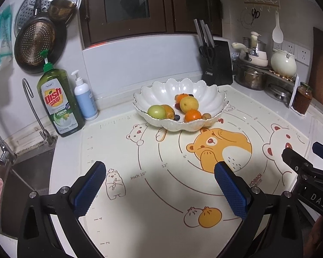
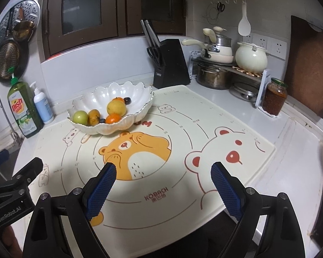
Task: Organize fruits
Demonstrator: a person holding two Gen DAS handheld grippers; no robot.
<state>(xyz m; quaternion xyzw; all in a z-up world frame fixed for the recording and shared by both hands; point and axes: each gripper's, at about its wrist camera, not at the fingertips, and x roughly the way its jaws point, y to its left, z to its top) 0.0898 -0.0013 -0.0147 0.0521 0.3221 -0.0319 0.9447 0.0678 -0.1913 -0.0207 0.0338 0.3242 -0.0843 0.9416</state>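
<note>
Sitting at the far edge of the bear-printed mat (image 1: 152,193), the white scalloped bowl (image 1: 206,94) holds all the fruit in view: a green apple (image 1: 156,111) at its near left, a mango (image 1: 169,110) touching the apple, a yellow pear (image 1: 189,104) toward the middle, and a tangerine (image 1: 192,115) just in front of the pear. A second orange fruit and some small dark ones lie among them in the bowl. Left of the bowl, on the desk (image 2: 290,150), stand a green dish soap bottle (image 1: 59,103) and a white pump bottle (image 1: 85,99); a black knife block (image 1: 218,64) stands behind the bowl to its right. The left gripper (image 1: 160,169) hangs over the mat on the near side of the bowl, fingers wide apart with nothing between them. The right gripper (image 2: 163,168) hangs likewise near the bowl's front right, fingers spread and empty.
</note>
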